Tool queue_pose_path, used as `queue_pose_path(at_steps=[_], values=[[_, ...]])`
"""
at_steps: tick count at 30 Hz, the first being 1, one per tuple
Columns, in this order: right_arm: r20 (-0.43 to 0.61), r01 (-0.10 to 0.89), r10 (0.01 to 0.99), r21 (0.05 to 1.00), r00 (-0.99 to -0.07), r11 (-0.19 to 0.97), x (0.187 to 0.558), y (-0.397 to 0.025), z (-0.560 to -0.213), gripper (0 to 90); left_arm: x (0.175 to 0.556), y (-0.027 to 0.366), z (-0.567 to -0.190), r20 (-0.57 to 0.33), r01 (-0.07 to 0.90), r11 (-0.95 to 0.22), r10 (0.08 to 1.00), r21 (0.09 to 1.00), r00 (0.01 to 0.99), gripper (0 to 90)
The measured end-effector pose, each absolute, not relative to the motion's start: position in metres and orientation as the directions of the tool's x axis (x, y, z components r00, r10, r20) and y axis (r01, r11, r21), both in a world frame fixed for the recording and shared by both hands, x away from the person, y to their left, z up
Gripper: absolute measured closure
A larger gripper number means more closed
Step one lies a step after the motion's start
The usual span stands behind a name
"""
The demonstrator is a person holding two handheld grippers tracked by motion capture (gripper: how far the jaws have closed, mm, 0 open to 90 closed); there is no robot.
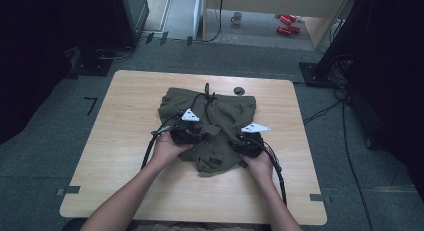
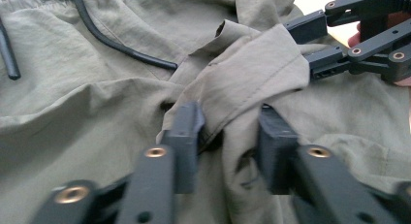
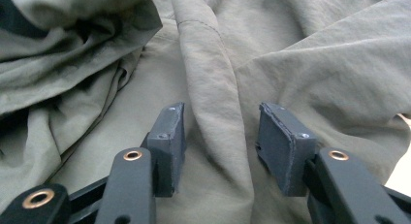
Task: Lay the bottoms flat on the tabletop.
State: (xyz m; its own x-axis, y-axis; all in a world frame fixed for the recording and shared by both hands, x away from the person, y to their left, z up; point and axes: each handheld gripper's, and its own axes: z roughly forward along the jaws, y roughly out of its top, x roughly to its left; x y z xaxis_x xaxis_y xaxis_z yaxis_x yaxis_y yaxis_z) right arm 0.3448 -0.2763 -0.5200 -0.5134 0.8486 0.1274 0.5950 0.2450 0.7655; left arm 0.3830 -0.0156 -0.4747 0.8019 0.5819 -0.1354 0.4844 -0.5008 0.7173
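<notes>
On table (image 1: 125, 141), both grippers' fingers (image 2: 186, 136) part-open, straddling shorts (image 1: 220, 116) folds.

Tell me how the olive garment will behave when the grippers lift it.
The olive garment is thin and creased, so it will likely droop. Its folds look smooth, so they may slip from open jaws. Its black drawstring would probably dangle.

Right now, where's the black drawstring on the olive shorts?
In the high view the black drawstring lies at the far edge of the olive shorts, mid-table, just left of the small dark hole in the tabletop.
</notes>
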Motion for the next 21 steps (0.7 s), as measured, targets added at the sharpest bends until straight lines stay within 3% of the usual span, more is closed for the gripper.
queue_pose_path(at_steps=[6,21], values=[[0.086,0.577,0.848,0.768,-0.524,0.279,0.343,-0.273,-0.520,52.1,0.380,-0.005,-0.466,-0.130,0.478,-0.499,0.582,0.723,0.803,82.7],[0.059,0.557,0.845,0.775,-0.532,0.297,0.342,-0.273,-0.522,52.2,0.348,0.054,-0.438,-0.135,0.462,-0.427,0.605,0.777,0.785,84.5]])
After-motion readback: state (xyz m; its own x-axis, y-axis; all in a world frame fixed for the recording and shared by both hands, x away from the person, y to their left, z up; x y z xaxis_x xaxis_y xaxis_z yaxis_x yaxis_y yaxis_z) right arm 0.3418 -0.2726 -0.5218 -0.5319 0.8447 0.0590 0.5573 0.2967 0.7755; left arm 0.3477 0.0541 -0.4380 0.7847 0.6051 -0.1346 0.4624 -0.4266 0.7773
